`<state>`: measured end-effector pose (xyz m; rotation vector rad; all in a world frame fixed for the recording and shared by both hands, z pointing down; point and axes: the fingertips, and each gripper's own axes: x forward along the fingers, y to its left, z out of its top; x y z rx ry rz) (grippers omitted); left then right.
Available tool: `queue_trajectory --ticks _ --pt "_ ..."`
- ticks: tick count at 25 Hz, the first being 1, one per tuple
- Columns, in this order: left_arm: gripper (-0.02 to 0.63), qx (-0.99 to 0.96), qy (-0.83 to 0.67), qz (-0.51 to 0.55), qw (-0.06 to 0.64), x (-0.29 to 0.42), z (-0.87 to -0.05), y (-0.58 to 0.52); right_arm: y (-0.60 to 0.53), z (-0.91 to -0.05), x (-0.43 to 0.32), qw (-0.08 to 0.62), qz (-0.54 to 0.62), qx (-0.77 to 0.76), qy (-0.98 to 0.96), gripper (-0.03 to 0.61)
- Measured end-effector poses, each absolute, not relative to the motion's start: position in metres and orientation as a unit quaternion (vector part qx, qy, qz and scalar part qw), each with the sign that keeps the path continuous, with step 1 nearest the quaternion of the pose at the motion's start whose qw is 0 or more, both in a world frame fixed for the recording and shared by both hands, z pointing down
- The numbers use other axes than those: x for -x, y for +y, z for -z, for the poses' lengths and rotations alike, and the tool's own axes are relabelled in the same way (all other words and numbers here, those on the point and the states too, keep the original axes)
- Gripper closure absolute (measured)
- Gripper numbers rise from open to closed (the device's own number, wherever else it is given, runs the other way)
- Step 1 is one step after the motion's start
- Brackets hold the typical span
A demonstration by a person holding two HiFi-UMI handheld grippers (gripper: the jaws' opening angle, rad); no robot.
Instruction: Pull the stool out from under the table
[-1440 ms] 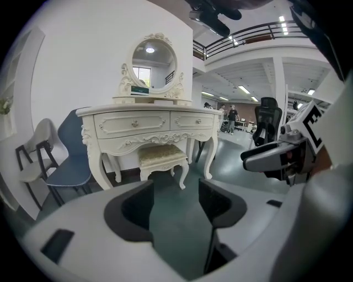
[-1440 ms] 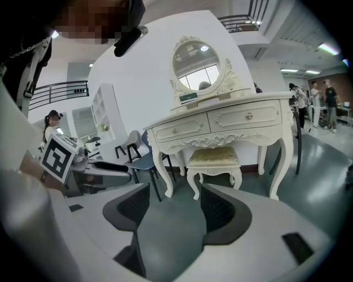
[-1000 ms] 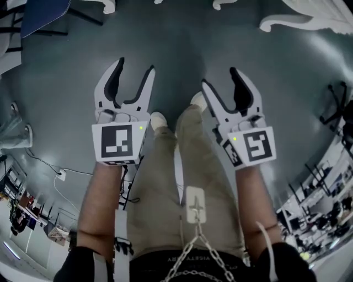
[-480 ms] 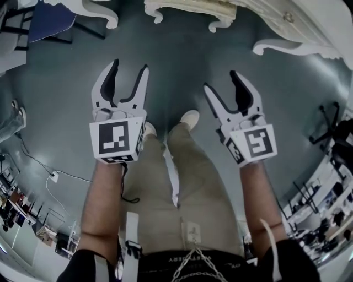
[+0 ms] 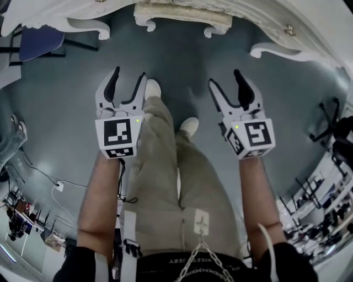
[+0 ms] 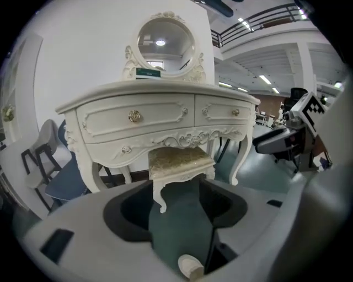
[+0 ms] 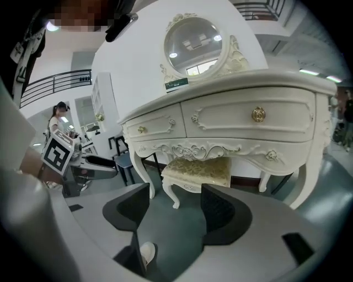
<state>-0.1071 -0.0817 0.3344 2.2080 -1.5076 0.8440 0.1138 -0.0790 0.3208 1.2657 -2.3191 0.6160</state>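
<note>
- My left gripper (image 5: 129, 73) and right gripper (image 5: 225, 77) are both spread wide, holding nothing.
- The stool (image 5: 182, 15) sits at top centre, well apart, roughly midway between my 2 claws.

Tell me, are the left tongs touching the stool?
Apart. The head view shows bare floor between the open left tongs and the stool, which sits under the table.

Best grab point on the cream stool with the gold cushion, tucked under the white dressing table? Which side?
Probably the front seat rail of the cream stool, just under the cushion: left gripper and right gripper at its front corners, coming from the open front. Its back sits under the white dressing table, so only that side is free; the curved legs taper, a poorer hold.
</note>
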Motion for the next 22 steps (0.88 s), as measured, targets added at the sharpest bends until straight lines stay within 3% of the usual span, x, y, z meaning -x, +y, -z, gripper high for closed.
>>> queue_trajectory --ticks 10,22 --pt "0.37 -0.789 -0.479 -0.345 0.172 0.109 -0.394 -0.143 -0.143 -0.386 -0.116 0.229 -0.255 -0.479 -0.809 0.311" --pt "0.37 -0.762 -0.489 -0.379 0.191 0.135 -0.495 -0.217 -0.209 -0.48 -0.136 0.316 -0.246 -0.484 -0.778 0.304"
